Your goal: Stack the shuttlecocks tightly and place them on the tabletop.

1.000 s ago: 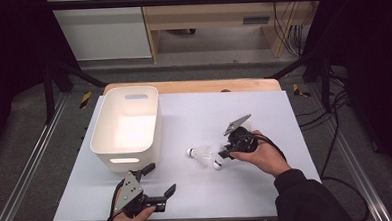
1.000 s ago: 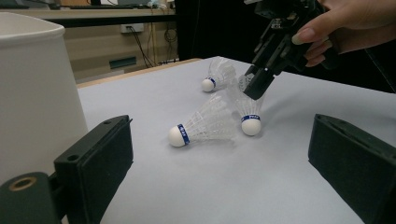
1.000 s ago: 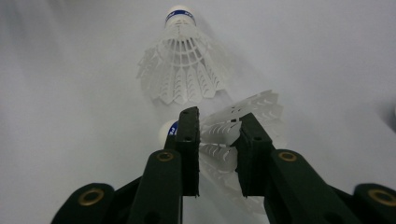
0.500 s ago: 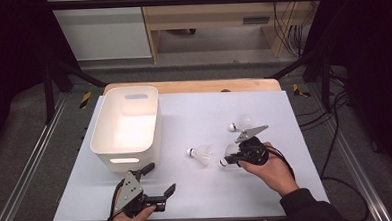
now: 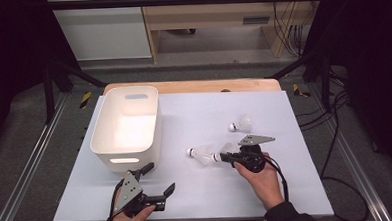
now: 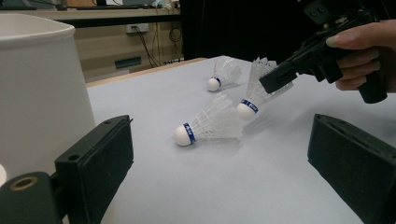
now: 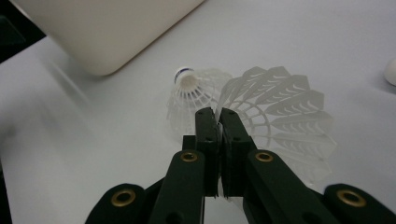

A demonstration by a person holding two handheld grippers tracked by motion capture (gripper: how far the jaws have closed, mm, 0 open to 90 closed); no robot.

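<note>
- While the right gripper [image 5: 225,158] sits mid-table, its jaws are pinched together on the feather skirt of a held shuttlecock [image 6: 254,95]; right gripper view shows the thin skirt edge squeezed betw. both pads, and the jaws have just been closing onto it.
- Held shuttlecock: cork end w/ blue band points down-left in left gripper view, tilted, cork looks just off the table surface.
- Second shuttlecock [image 5: 202,154] lies on its side on the white table [image 5: 197,195], just beside the held one, cork toward the bin.
- Third shuttlecock [image 5: 240,124] lies farther back, apart from the other two.
- White bin [image 5: 126,124] stands at table's left-rear, near the lying shuttlecock, not touching.
- Left gripper [image 5: 159,180] low at front-left edge, jaws wide apart, nothing betw. them.
</note>
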